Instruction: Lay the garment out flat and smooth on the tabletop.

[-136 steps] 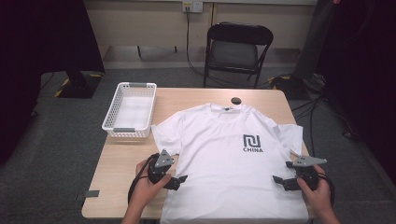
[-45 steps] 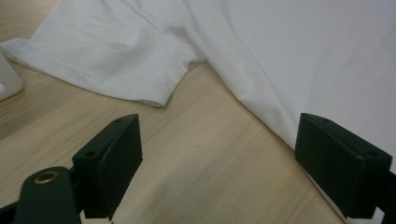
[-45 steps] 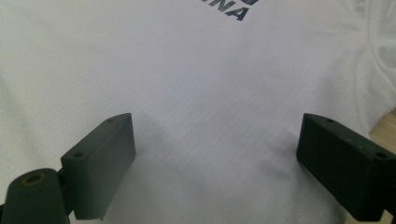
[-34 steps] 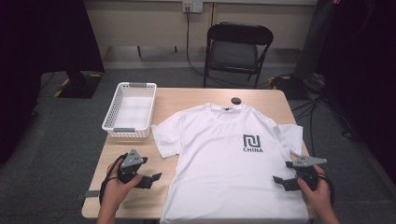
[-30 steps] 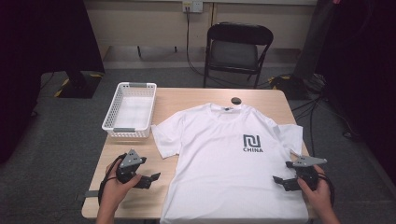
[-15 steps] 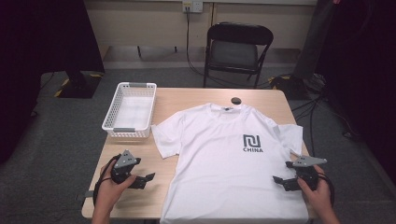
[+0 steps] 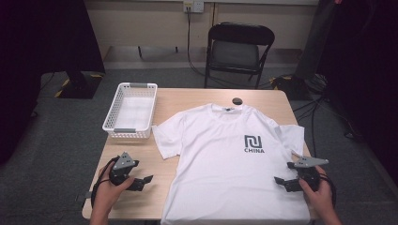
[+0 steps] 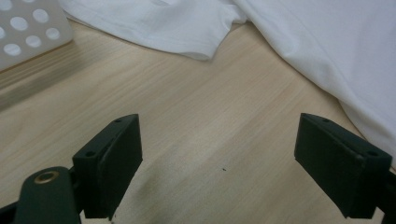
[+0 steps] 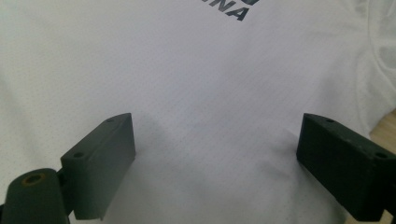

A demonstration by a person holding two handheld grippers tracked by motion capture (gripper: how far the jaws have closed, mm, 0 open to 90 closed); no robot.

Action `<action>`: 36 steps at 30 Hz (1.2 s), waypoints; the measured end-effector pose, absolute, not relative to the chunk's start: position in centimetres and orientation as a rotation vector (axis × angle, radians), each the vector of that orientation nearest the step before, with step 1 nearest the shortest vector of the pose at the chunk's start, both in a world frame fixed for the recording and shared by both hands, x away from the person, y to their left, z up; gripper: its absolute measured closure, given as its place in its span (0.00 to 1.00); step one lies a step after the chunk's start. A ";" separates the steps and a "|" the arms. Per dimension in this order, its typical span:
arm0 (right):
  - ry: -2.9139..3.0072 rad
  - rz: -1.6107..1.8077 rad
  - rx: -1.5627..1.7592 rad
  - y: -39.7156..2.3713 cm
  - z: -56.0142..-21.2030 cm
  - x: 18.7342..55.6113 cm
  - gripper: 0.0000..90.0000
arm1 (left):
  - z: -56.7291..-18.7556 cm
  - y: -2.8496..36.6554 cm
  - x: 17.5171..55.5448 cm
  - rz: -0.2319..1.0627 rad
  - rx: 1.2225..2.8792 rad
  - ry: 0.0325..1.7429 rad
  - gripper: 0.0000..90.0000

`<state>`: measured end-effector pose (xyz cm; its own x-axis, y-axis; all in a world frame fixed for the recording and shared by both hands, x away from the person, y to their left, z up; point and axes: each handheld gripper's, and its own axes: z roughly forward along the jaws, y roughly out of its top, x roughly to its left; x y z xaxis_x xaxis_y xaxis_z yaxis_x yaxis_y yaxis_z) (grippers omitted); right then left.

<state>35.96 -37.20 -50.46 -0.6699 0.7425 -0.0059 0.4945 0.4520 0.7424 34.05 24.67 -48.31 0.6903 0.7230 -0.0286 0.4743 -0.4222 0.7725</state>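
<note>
A: What is seen on the table (image 7: 187, 101)?
B: Bare wood lies between the spread jaws of the left gripper (image 8: 219, 172); nothing is gripped. The shirt (image 7: 230, 159) is spread just beyond its fingers.
A: And the right gripper (image 9: 215, 172)?
B: It is held agape over the shirt's hem, empty. A basket (image 7: 131, 110) is seen farther off.

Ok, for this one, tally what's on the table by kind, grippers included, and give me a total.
White T-shirt, spread flat: 1
White perforated basket: 1
Small black round object past the collar: 1
Grippers: 2, the left gripper over bare wood and the right gripper over the shirt, both with jaws open
Total: 5
</note>
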 end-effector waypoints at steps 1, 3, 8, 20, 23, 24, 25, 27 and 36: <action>2.377 1.053 1.053 -37.2 -50.5 36.0 0.12 | -48.3 24.7 34.0 0.397 2.097 0.916 0.17; 2.377 1.053 1.053 -37.2 -50.5 36.0 0.12 | -48.4 24.8 34.0 0.396 2.095 0.919 0.17; 2.377 1.053 1.052 -37.2 -50.5 36.0 0.12 | -48.5 25.2 34.0 0.397 2.097 0.928 0.17; 2.377 1.053 1.053 -37.2 -50.5 36.0 0.12 | -48.7 26.0 33.9 0.405 2.095 0.952 0.17; 2.377 1.053 1.053 -37.2 -50.5 36.0 0.12 | -48.8 26.3 33.9 0.409 2.095 0.957 0.17; 2.377 1.053 1.053 -37.2 -50.5 36.0 0.12 | -48.9 26.3 33.9 0.408 2.092 0.961 0.17; 2.377 1.053 1.053 -37.2 -50.5 36.0 0.12 | -48.9 26.3 33.9 0.408 2.091 0.962 0.17; 2.377 1.053 1.053 -37.2 -50.5 36.0 0.12 | -49.0 26.4 33.9 0.408 2.091 0.967 0.17; 2.377 1.053 1.052 -37.2 -50.5 36.0 0.12 | -49.1 26.9 33.8 0.413 2.110 0.977 0.17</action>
<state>35.97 -37.20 -50.46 -0.6705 0.7419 -0.0061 0.4939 0.4524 0.7425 33.78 26.86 -49.12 0.6549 0.7554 -0.0237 0.5097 -0.4183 0.7518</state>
